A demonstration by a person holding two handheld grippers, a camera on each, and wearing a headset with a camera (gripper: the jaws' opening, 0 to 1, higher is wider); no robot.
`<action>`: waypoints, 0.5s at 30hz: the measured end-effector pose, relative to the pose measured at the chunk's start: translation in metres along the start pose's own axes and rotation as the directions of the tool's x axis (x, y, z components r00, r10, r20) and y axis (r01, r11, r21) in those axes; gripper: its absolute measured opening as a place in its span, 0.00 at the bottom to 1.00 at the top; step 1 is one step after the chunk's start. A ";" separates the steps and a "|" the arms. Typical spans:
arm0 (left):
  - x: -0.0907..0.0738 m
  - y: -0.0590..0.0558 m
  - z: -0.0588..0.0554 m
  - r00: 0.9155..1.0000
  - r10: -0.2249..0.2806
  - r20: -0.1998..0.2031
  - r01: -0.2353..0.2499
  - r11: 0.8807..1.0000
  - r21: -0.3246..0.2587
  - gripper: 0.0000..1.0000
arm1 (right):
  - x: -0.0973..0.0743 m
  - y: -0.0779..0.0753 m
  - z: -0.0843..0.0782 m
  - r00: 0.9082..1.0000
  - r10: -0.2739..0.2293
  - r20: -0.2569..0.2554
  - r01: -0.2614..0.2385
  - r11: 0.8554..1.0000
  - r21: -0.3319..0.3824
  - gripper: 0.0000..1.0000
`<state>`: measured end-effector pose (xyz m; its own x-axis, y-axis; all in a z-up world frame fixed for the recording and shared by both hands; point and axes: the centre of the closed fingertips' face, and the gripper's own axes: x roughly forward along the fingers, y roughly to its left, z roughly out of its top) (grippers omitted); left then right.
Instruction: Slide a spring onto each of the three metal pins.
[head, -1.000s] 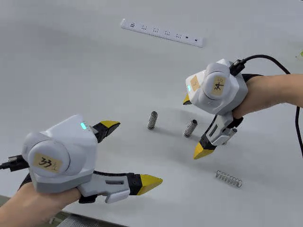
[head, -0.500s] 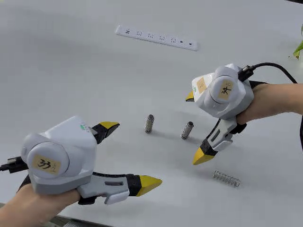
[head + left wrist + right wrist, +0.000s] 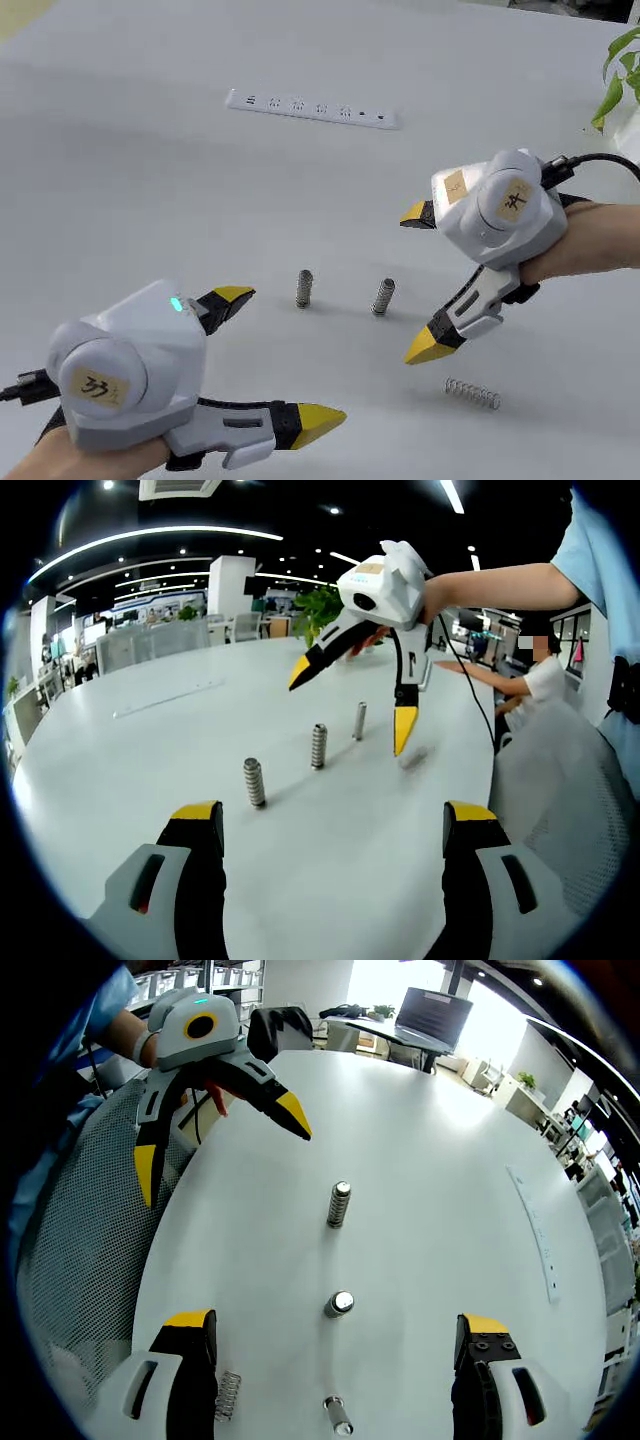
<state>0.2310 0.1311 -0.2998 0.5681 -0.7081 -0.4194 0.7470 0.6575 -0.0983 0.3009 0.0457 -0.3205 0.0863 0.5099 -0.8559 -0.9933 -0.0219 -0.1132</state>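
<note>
Two upright metal pins wear springs, one on the left and one beside it. In the left gripper view they stand in a row with a third, bare pin. The bare pin lies nearest my right gripper. A loose spring lies flat on the table, near that gripper's lower finger. My right gripper hovers open just right of the pins. My left gripper is open at the near left, holding nothing.
A white power strip lies far back on the grey table. Green plant leaves poke in at the top right. A black cable trails from the right gripper. A mesh chair stands by the table edge.
The head camera has tilted, so the pins sit lower in view. My right gripper has drifted a little to the right, away from the pins. Both grippers stay open.
</note>
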 end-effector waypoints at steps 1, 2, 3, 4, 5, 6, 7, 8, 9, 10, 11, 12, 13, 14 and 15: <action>0.001 -0.001 0.000 1.000 -0.007 -0.002 0.007 1.000 0.005 0.89 | -0.002 0.001 -0.001 1.000 -0.004 0.001 0.004 1.000 0.011 0.99; 0.002 -0.002 0.001 1.000 -0.012 -0.004 0.012 1.000 0.008 0.89 | -0.003 0.002 -0.002 1.000 -0.008 0.004 0.008 1.000 0.017 0.99; 0.004 -0.004 0.001 1.000 -0.017 -0.007 0.018 1.000 0.013 0.89 | -0.006 0.003 -0.003 1.000 -0.017 0.014 0.017 0.999 0.029 0.99; 0.004 -0.004 0.002 1.000 -0.022 -0.009 0.022 1.000 0.015 0.89 | -0.008 0.004 -0.004 1.000 -0.022 0.019 0.021 0.999 0.039 0.99; 0.005 -0.004 0.003 1.000 -0.025 -0.007 0.025 1.000 0.018 0.89 | -0.010 0.005 -0.005 0.999 -0.027 0.029 0.026 0.998 0.057 0.99; 0.006 -0.004 0.005 1.000 -0.026 -0.005 0.027 0.999 0.019 0.89 | -0.012 0.006 -0.006 0.999 -0.034 0.036 0.032 0.997 0.069 0.99; 0.006 -0.004 0.006 1.000 -0.029 -0.004 0.029 0.999 0.021 0.89 | -0.015 0.004 -0.010 0.998 -0.043 0.042 0.039 0.996 0.081 0.99; 0.007 -0.004 0.008 0.999 -0.033 -0.002 0.033 0.999 0.025 0.89 | -0.018 0.003 -0.011 0.997 -0.057 0.057 0.051 0.994 0.100 0.99; 0.008 -0.004 0.009 0.999 -0.035 -0.002 0.035 0.999 0.028 0.89 | -0.020 0.004 -0.011 0.996 -0.064 0.067 0.057 0.992 0.114 0.99; 0.009 -0.004 0.010 0.999 -0.040 -0.003 0.040 0.999 0.033 0.89 | -0.024 0.005 -0.013 0.994 -0.077 0.078 0.066 0.988 0.136 0.99; 0.010 -0.005 0.011 0.999 -0.045 -0.006 0.046 0.998 0.038 0.89 | -0.024 0.003 -0.016 0.993 -0.085 0.085 0.072 0.987 0.147 0.99; 0.010 -0.006 0.012 0.999 -0.051 -0.007 0.051 0.998 0.044 0.89 | -0.026 0.003 -0.018 0.991 -0.092 0.092 0.078 0.985 0.154 0.99; 0.011 -0.007 0.013 0.998 -0.059 -0.010 0.060 0.997 0.051 0.89 | -0.030 0.005 -0.021 0.990 -0.104 0.096 0.087 0.982 0.168 0.99; 0.012 -0.008 0.014 0.998 -0.066 -0.013 0.066 0.996 0.057 0.89 | -0.032 0.007 -0.022 0.989 -0.112 0.099 0.093 0.980 0.177 0.99; 0.013 -0.009 0.014 0.997 -0.075 -0.019 0.076 0.995 0.065 0.89 | -0.035 0.011 -0.025 0.988 -0.120 0.098 0.100 0.978 0.185 0.99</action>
<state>0.2364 0.1119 -0.2917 0.5043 -0.7503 -0.4275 0.8086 0.5841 -0.0713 0.2891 0.0062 -0.3039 0.1971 0.5909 -0.7823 -0.9765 0.1891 -0.1032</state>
